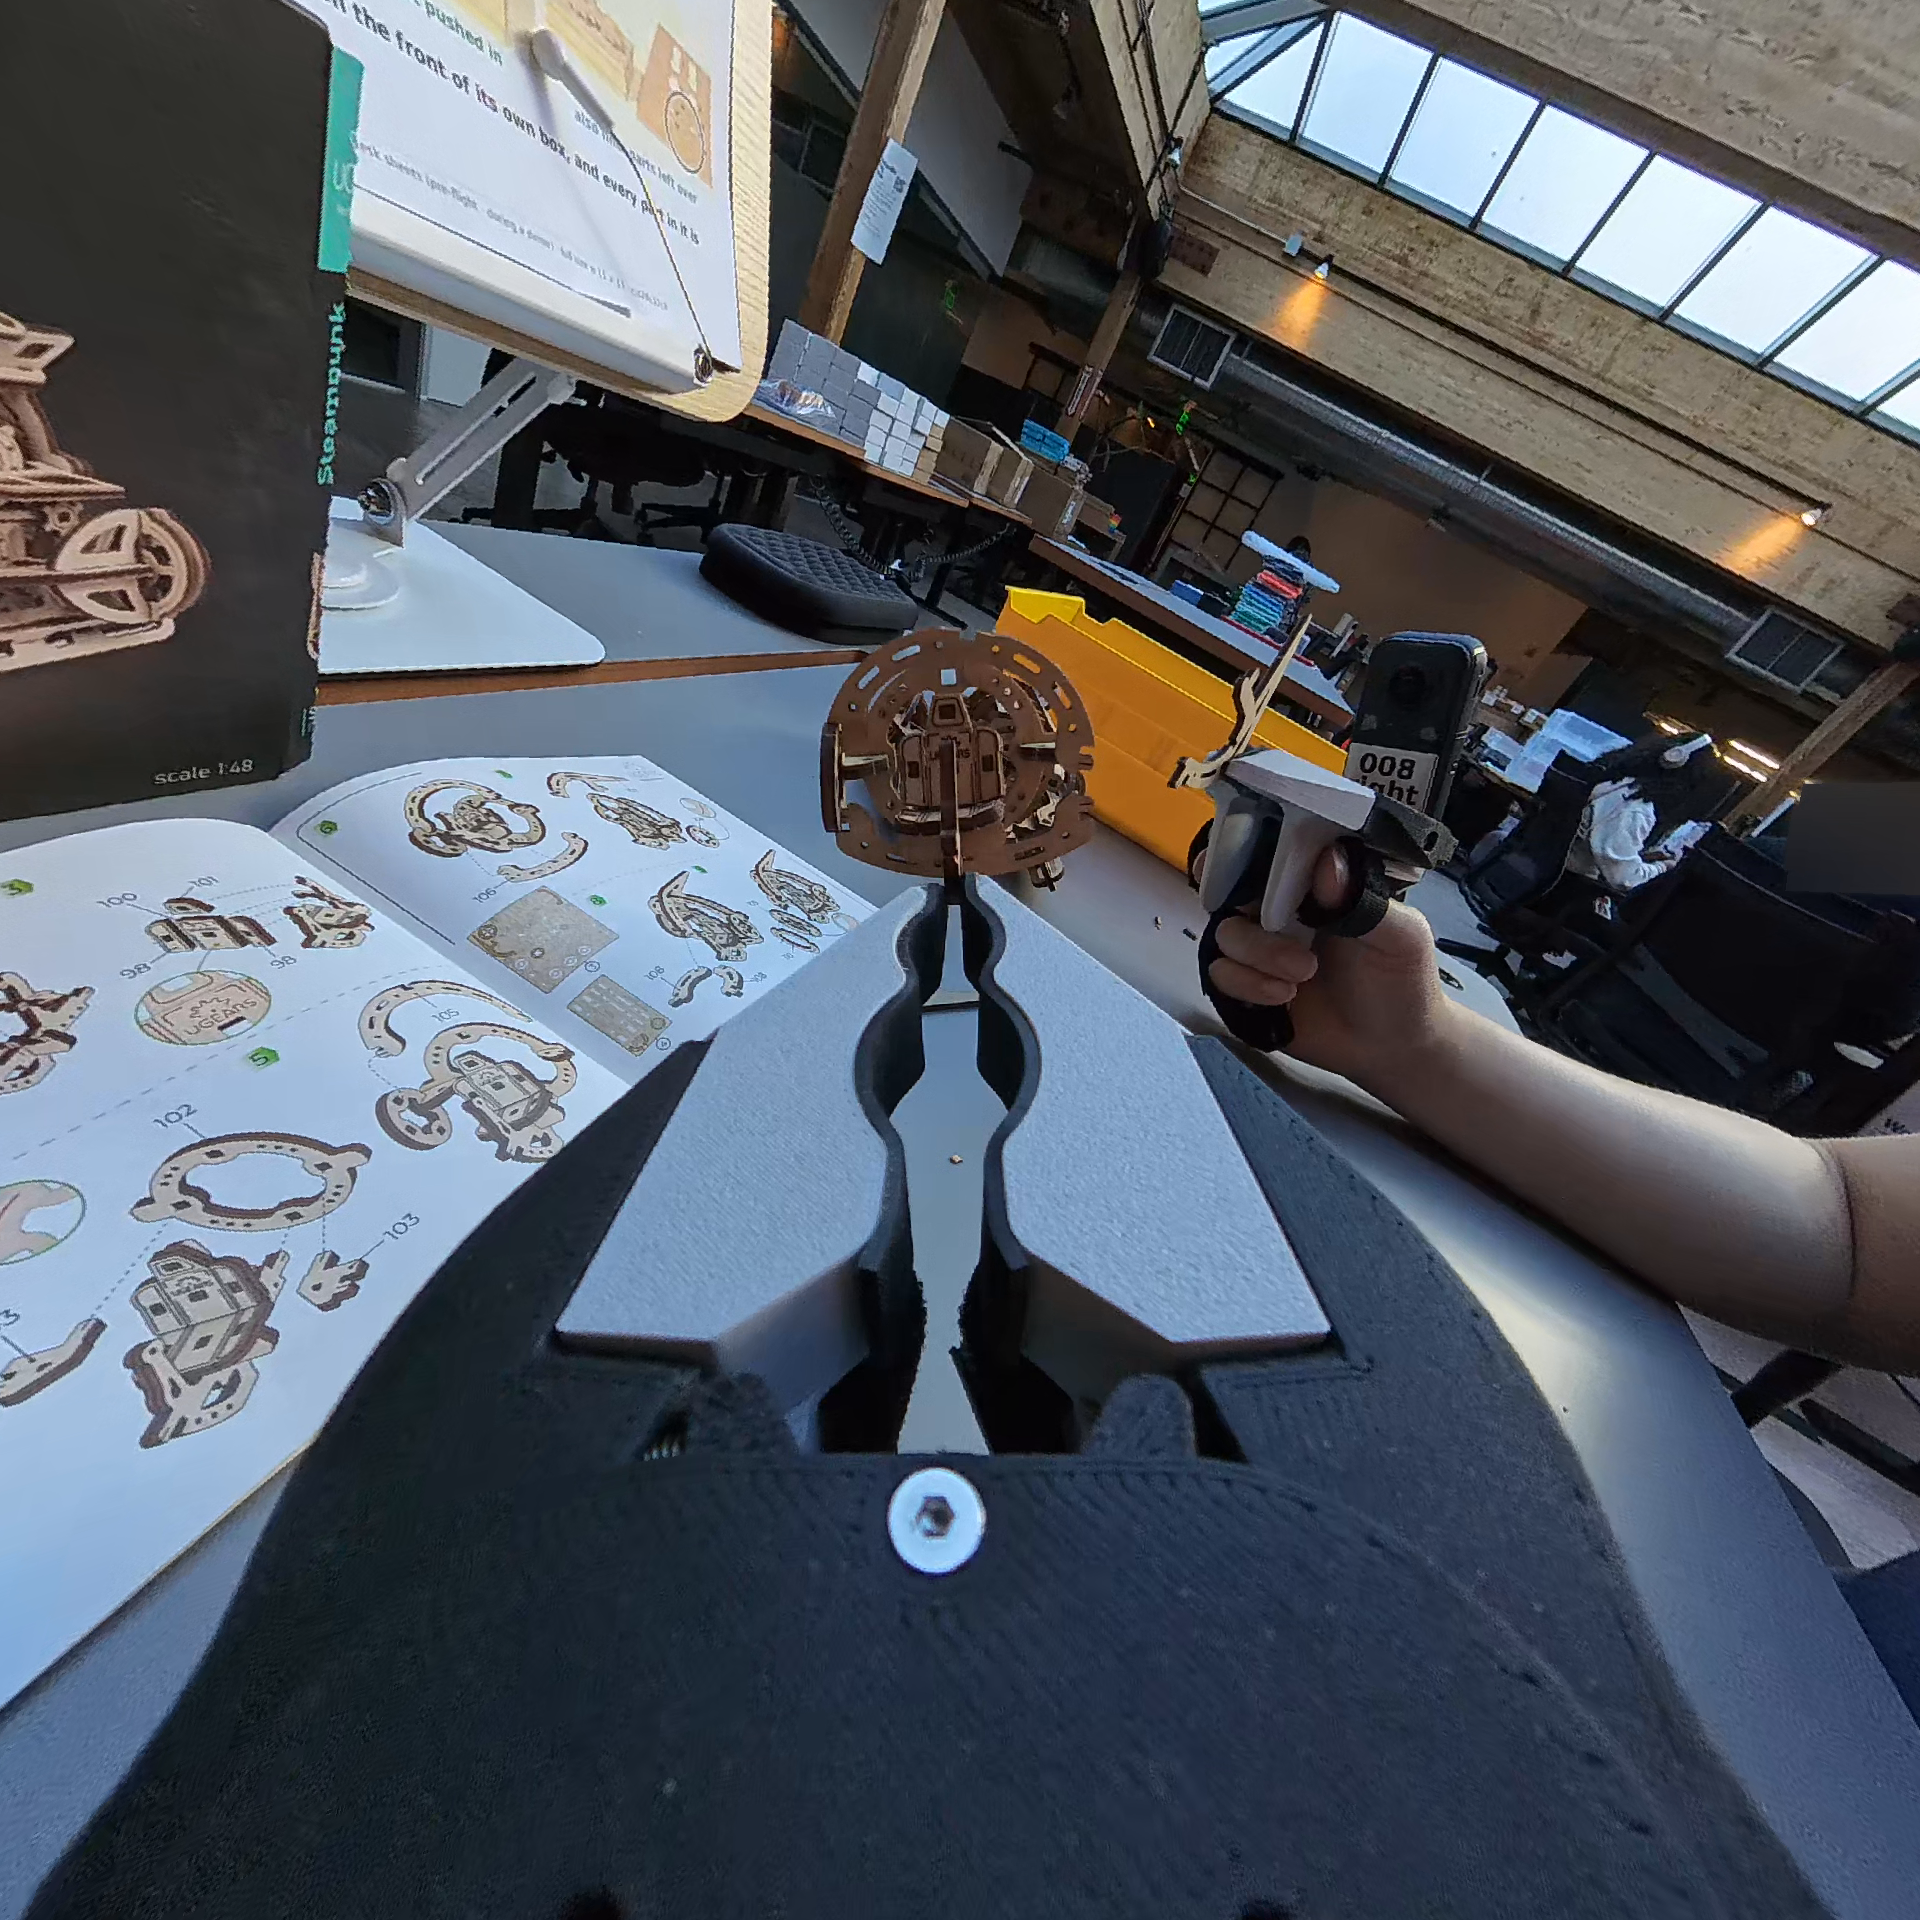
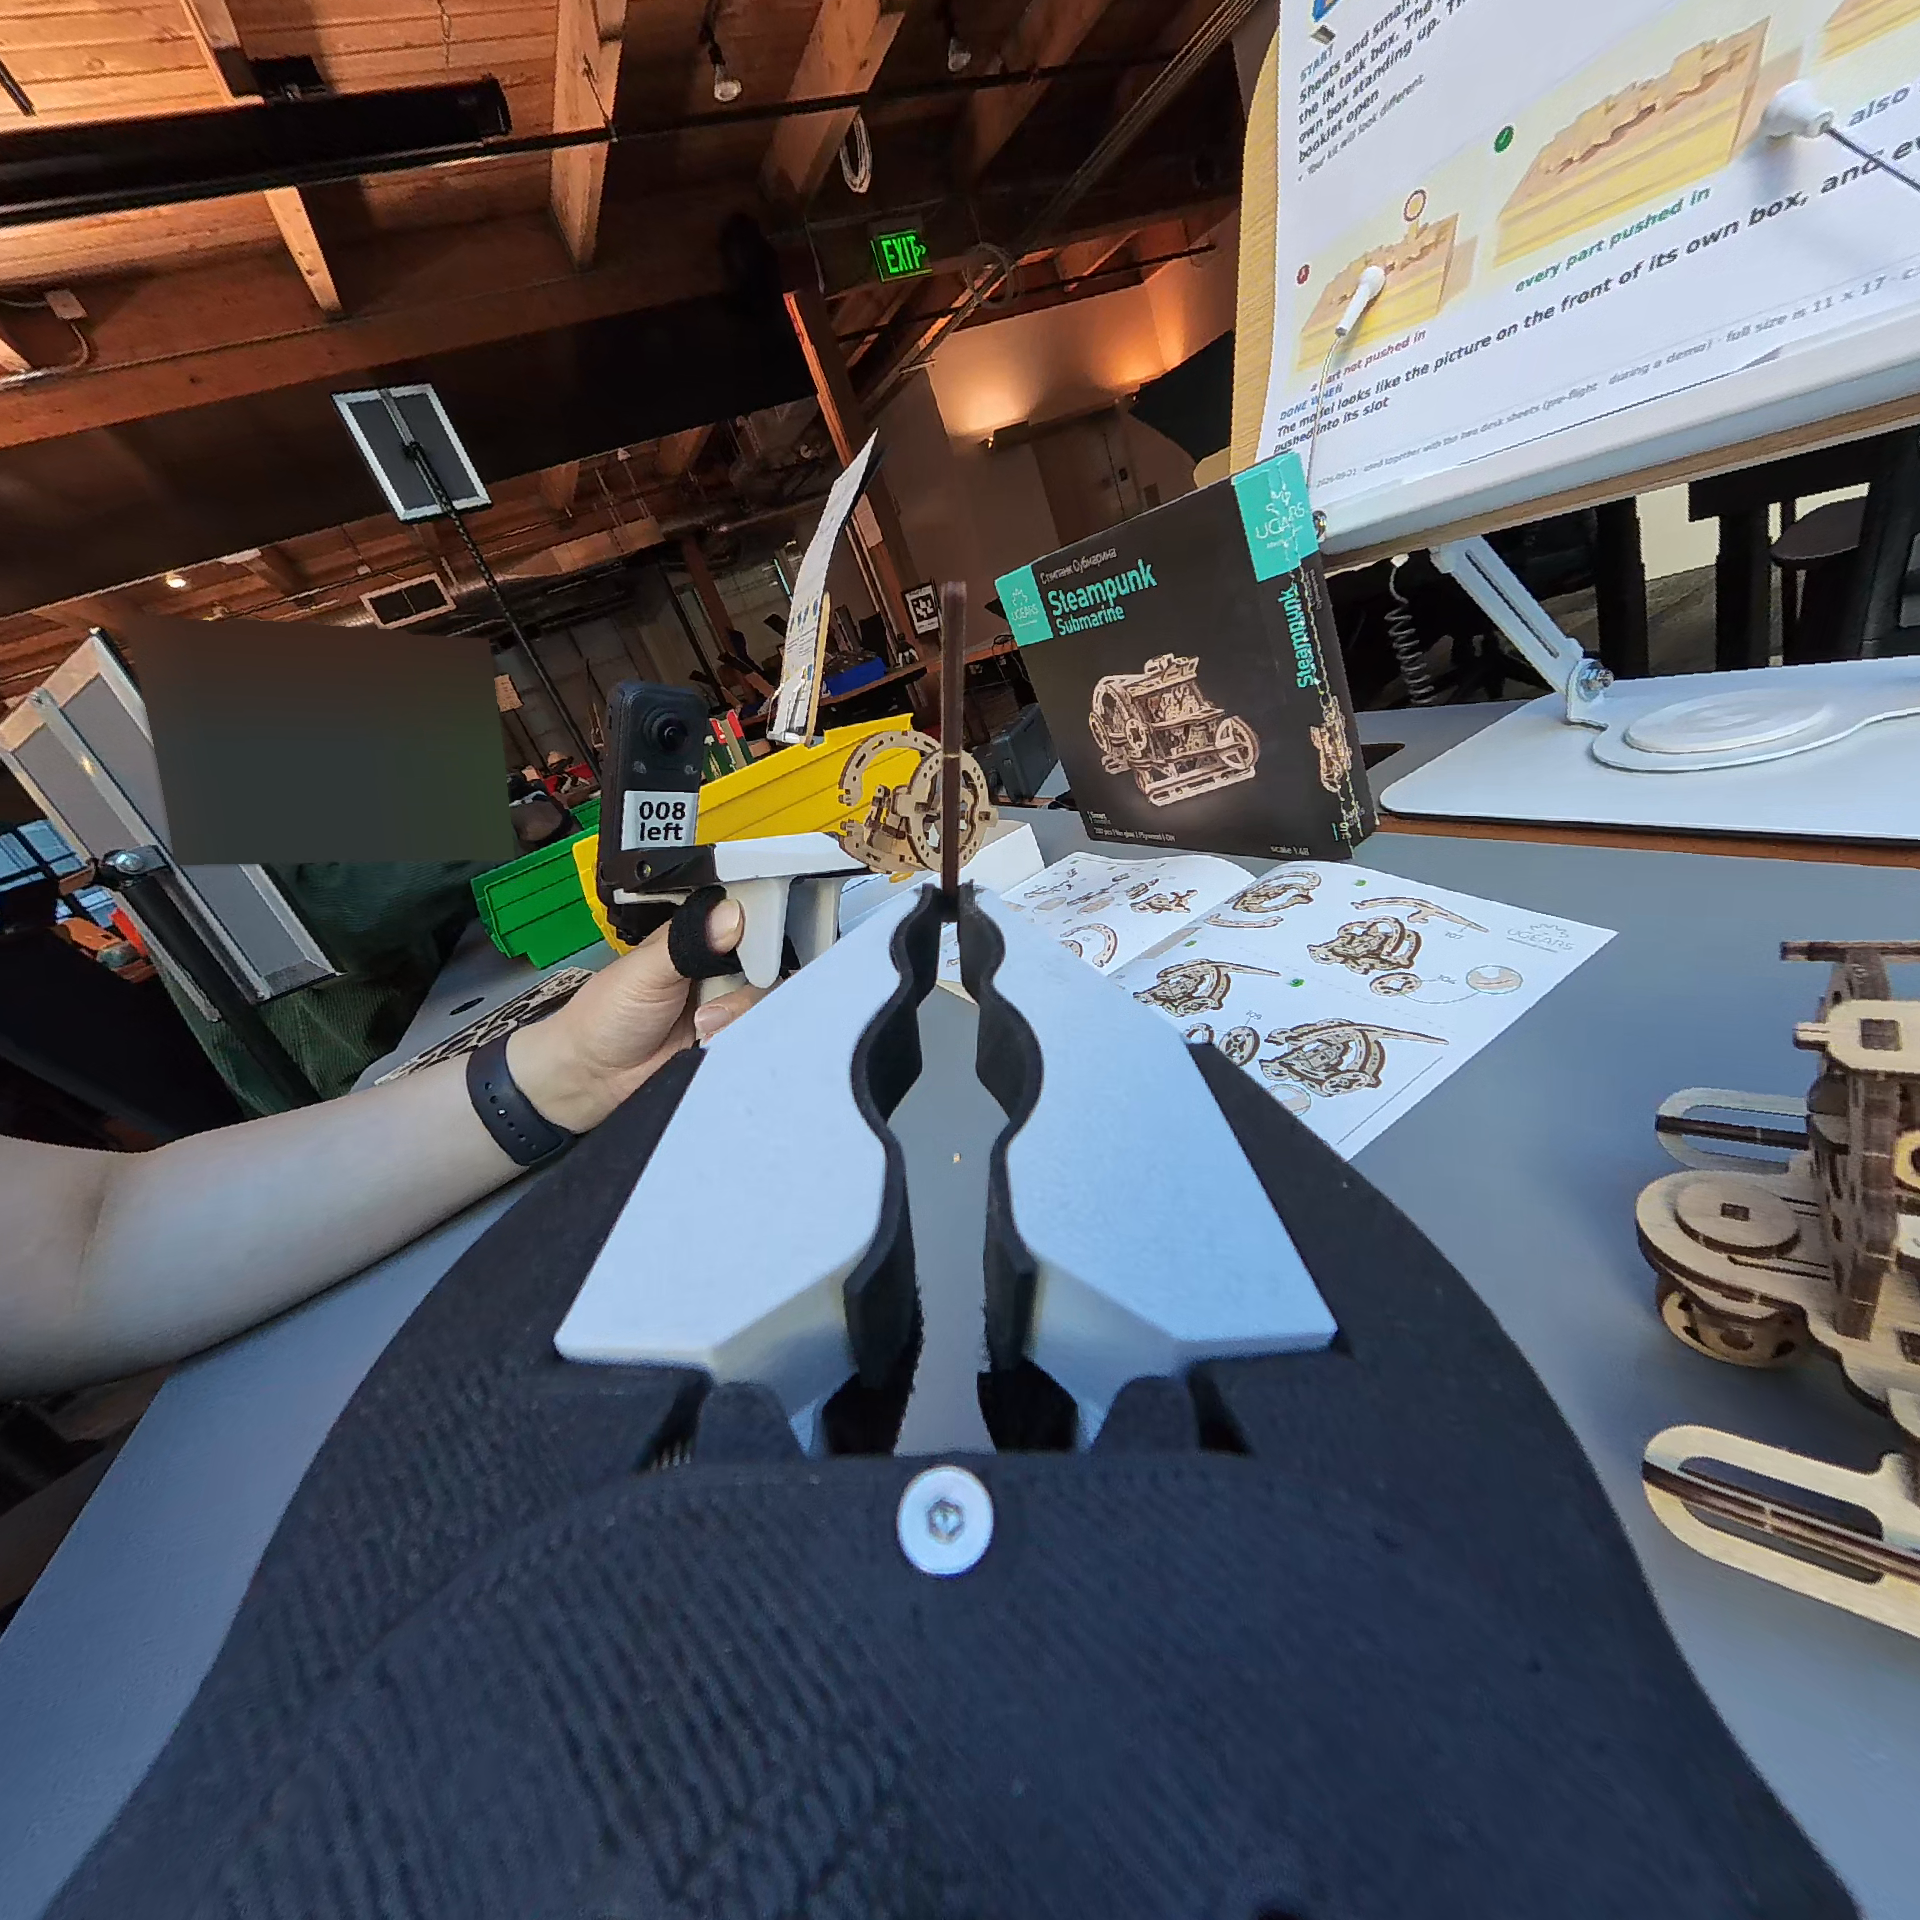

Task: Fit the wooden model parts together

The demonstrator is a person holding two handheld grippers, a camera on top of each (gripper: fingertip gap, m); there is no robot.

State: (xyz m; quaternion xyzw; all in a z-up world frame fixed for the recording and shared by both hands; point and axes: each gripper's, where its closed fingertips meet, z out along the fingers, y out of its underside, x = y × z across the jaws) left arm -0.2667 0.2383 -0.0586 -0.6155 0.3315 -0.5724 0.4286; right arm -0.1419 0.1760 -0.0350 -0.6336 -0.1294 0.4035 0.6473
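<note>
A: What is held by the left gripper (image 1: 954, 896)?

B: A round wooden sub-assembly (image 1: 956, 764) is pinched at its lower edge between the narrowed fingertips. It is raised above the grey worktop (image 1: 748, 727), with a small cabin-like block seen at its centre.

A: And the right gripper (image 2: 952, 902)?

B: It is closed on a thin flat wooden part (image 2: 951, 727), which is seen edge-on from the right wrist view and stands upright from the fingertips. From the left wrist view the same part (image 1: 1252, 707) is shown as a slender, curved piece sticking up from the gripper.

A: How are the two pieces placed?

B: They are kept apart, side by side above the worktop; no contact between them is seen.

A: What else is laid out?

B: An open instruction booklet (image 1: 312, 1091) is spread on the worktop under the left gripper. A dark model box (image 2: 1184, 686) is stood behind it, beside a white stand carrying a printed sheet (image 2: 1600, 229). A yellow bin (image 1: 1132, 717) is set farther back. A larger, partly built wooden model (image 2: 1797, 1247) is rested on the worktop at the right edge of the right wrist view.
</note>
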